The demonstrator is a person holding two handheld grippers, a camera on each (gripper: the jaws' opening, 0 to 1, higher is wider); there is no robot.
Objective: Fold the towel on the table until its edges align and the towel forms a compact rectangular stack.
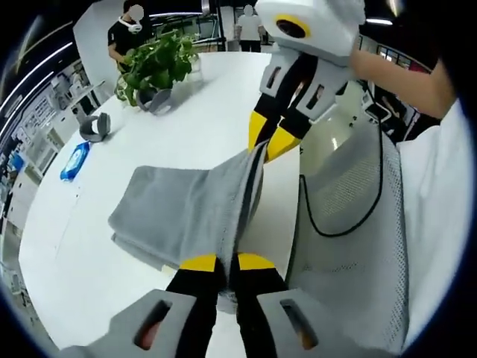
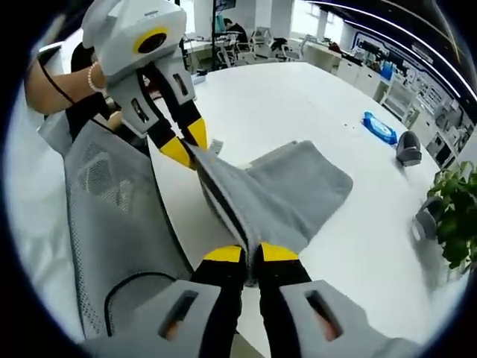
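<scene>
Left gripper at 6 o'clock of the left gripper view, yellow-tipped jaws pinched together on the near edge of the gray towel. The right gripper comes in from 1 o'clock there, tips closed on the far corner of the same raised edge. Towel edge is stretched taut between the two, lifted off the white table; the rest of the towel lies in a folded heap on the table toward 9 o'clock.

Left gripper view also has a potted plant at 11 o'clock, a gray headset and a blue packet toward 9–10 o'clock, two people standing at 12 o'clock, and a gray mesh chair with a black cable at 3 o'clock.

Right gripper view swaps it: own jaws at 6 o'clock clamped on the towel, left gripper entering from 11 o'clock, a hand with a bead bracelet behind it. Plant sits at 3–4 o'clock, packet and headset at 2 o'clock, chair at 8 o'clock. Far desks and office chairs at 12 o'clock.
</scene>
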